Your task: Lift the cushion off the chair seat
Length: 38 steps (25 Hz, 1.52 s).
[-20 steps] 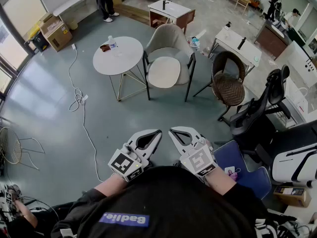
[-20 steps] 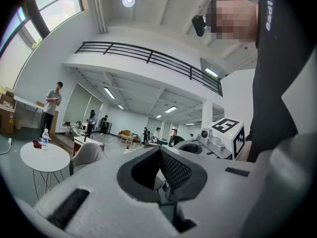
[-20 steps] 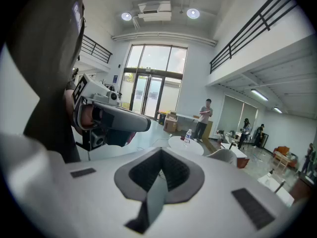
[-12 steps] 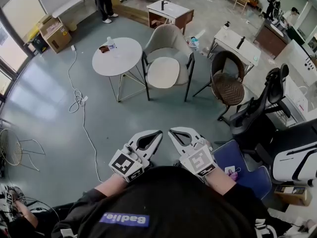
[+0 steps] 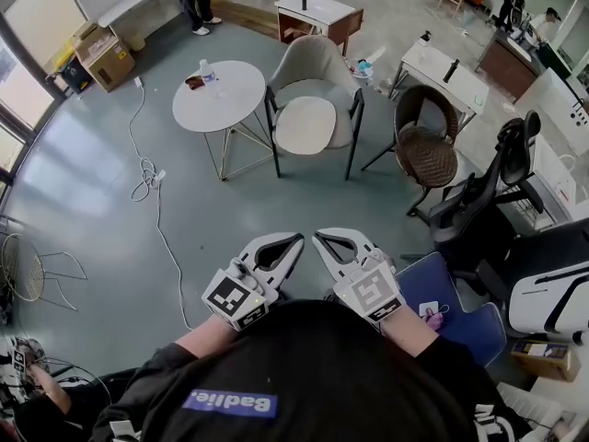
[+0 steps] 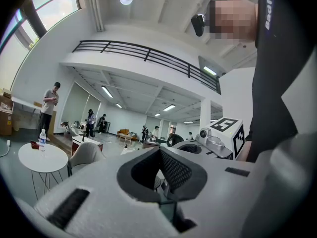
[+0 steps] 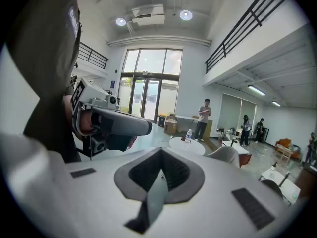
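A round off-white cushion (image 5: 306, 125) lies on the seat of a beige armchair (image 5: 316, 65) with dark legs, far ahead in the head view. My left gripper (image 5: 296, 239) and right gripper (image 5: 318, 238) are held close to my chest, side by side and far short of the chair. Both are shut with nothing between the jaws. The left gripper view has its gripper (image 6: 159, 150) shut and the armchair (image 6: 83, 155) small at lower left. In the right gripper view that gripper (image 7: 160, 153) is shut too, with the armchair (image 7: 226, 155) in the distance.
A round white table (image 5: 221, 109) with a bottle (image 5: 206, 74) stands left of the armchair. A brown wicker chair (image 5: 425, 153) and a black office chair (image 5: 486, 201) stand to the right. A white cable (image 5: 150, 184) trails across the floor. A blue seat (image 5: 442, 304) is by my right side.
The head view has shifted a little, so the chair and table sit slightly higher in the picture. Both grippers stay shut and side by side, edged slightly forward.
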Available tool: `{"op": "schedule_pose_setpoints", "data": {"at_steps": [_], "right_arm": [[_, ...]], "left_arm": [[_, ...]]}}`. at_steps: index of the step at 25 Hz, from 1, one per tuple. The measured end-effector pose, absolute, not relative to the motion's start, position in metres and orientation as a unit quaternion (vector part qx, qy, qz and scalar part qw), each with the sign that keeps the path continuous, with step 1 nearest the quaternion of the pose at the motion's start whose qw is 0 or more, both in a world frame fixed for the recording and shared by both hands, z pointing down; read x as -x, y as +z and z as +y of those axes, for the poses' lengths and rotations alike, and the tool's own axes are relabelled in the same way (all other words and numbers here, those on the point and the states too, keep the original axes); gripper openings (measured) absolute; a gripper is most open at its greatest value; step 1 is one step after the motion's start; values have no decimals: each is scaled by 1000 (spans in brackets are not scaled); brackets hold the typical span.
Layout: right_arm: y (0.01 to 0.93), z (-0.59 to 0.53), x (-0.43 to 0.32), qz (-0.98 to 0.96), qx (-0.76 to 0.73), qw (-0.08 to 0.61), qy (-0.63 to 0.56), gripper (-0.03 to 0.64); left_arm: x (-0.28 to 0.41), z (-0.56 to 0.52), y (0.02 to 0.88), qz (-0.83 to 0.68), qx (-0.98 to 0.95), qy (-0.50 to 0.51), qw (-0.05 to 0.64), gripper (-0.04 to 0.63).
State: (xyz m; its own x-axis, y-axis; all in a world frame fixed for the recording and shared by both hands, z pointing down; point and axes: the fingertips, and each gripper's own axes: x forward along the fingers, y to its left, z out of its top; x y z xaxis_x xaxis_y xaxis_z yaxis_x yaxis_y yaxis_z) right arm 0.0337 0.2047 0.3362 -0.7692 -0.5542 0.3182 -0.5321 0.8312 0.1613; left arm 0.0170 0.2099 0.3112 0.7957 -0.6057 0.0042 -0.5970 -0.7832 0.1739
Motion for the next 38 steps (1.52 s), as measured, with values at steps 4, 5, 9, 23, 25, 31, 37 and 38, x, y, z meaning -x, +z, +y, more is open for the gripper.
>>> {"op": "schedule_pose_setpoints", "data": {"at_steps": [4, 5, 9, 23, 25, 31, 37, 38], "right_arm": [[336, 202, -40, -941, -290, 171, -26, 25], [336, 200, -41, -941, -291, 170, -25, 25], [336, 192, -50, -942, -295, 160, -18, 25], [347, 156, -88, -947, -284, 148, -10, 25], [349, 143, -88, -944, -290, 154, -8, 25], [364, 99, -72, -934, -306, 183, -2, 25], [387, 37, -27, -922, -316, 222, -23, 25], [391, 25, -20, -919, -321, 229, -23, 25]], "left_arm": [[-22, 208, 312, -318, -944, -20, 81, 12], [-24, 207, 312, -319, -944, -19, 80, 12], [-31, 202, 310, -323, -943, -14, 79, 12], [-59, 171, 316, -351, -933, 0, 77, 12], [-56, 158, 317, -350, -933, -3, 82, 12], [-40, 113, 324, -332, -939, -18, 90, 12], [12, 45, 337, -319, -942, -19, 98, 12], [21, 34, 340, -317, -943, -19, 102, 12]]}}
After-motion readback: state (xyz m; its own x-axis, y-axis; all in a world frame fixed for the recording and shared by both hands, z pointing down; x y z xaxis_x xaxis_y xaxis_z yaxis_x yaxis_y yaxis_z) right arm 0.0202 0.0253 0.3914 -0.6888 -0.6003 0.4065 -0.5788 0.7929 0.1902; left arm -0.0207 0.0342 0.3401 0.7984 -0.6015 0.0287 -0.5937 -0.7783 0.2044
